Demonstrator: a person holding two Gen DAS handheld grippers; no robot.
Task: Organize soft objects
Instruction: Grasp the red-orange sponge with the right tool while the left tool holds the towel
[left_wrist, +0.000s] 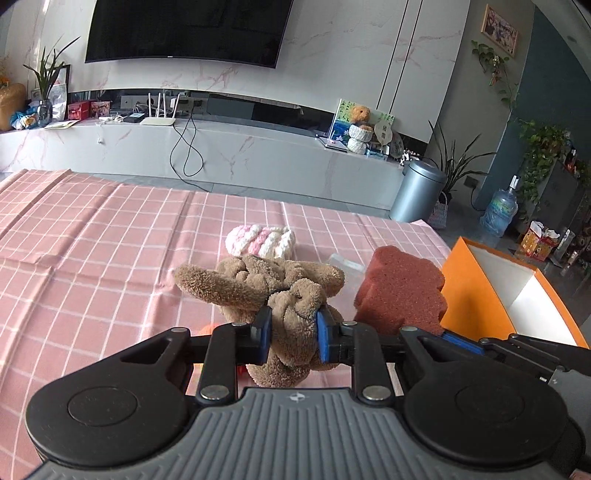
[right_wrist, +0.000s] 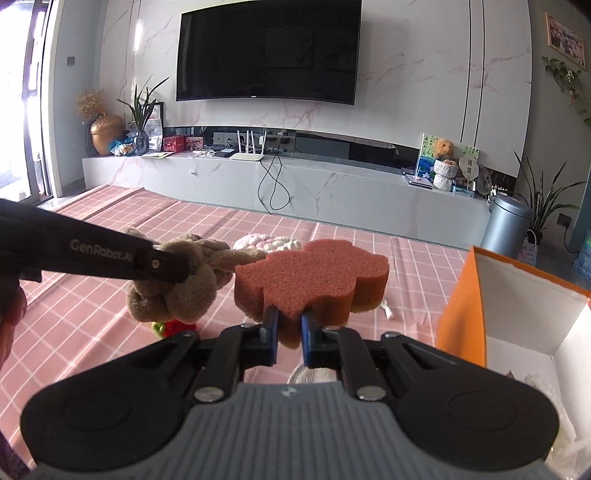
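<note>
A: Left wrist view first. The left gripper has its pads pinched on the brown plush toy, which bulges above and below the jaws, so it is held by a fold of its body. It looks lifted clear of the pink checked tablecloth.

B: And the rest?

A: At about twelve o'clock from the toy lies a pink-and-white knitted piece, still on the cloth. At two o'clock is the reddish sponge, and at three o'clock the orange box stands with its white inside open.

B: Right wrist view?

A: The right gripper is nearly shut, squeezing the sponge's near edge; the foam is dented between the pads. The left gripper's arm comes in from nine o'clock with the plush toy hanging from it, just beside the sponge. The box is at three o'clock. Something red and green shows under the toy; I cannot tell what.

B: How would you finish the step well?

A: My judgement: bring the sponge over the box first, since it is nearer, so the two arms do not cross. Clear the box wall before lowering, and release only once inside. Keep the pinch steady, as both things are soft and could slip.
</note>
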